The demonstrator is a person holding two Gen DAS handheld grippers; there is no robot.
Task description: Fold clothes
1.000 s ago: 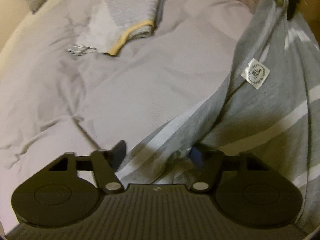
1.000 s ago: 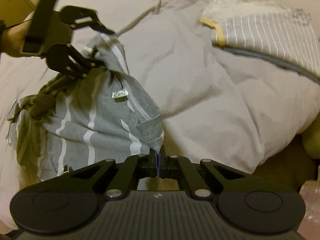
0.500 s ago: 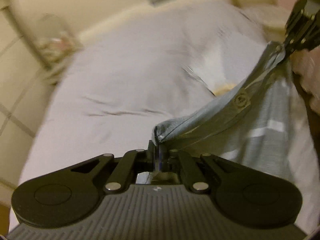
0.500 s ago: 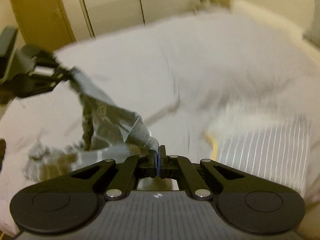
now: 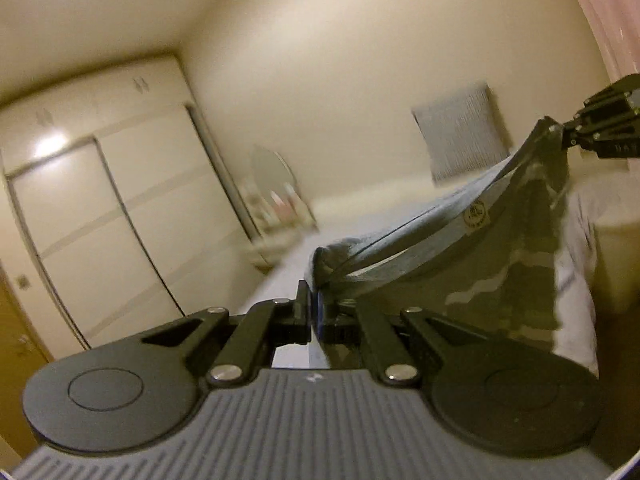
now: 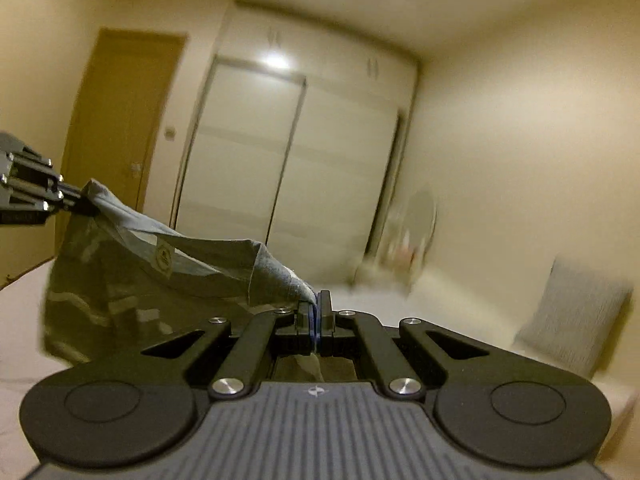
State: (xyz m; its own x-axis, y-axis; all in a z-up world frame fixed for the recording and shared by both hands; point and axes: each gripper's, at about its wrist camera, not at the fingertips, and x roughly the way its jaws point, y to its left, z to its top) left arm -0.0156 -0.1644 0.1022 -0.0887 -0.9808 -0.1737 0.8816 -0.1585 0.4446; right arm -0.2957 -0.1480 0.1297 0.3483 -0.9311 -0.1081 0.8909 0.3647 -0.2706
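Note:
A grey T-shirt with pale stripes (image 5: 516,256) hangs in the air, stretched by its neckline between both grippers. My left gripper (image 5: 313,306) is shut on one end of the collar. My right gripper (image 6: 317,312) is shut on the other end, and the grey striped T-shirt (image 6: 132,280) droops to its left with its round label showing. In the left wrist view the right gripper (image 5: 560,140) shows at the far right edge. In the right wrist view the left gripper (image 6: 80,202) shows at the far left. The shirt's lower part is hidden behind the gripper bodies.
The bed's pale sheet (image 6: 400,300) lies below, with a grey pillow (image 6: 576,316) against the wall. White sliding wardrobe doors (image 6: 288,168), a wooden door (image 6: 116,120) and a small mirror with bottles (image 5: 276,196) stand beyond. A pink curtain (image 5: 600,12) hangs at the right.
Both grippers rose from the bed and tilted up, lifting the shirt into the air. The left gripper went from open to shut on the collar. The folded striped garment left view.

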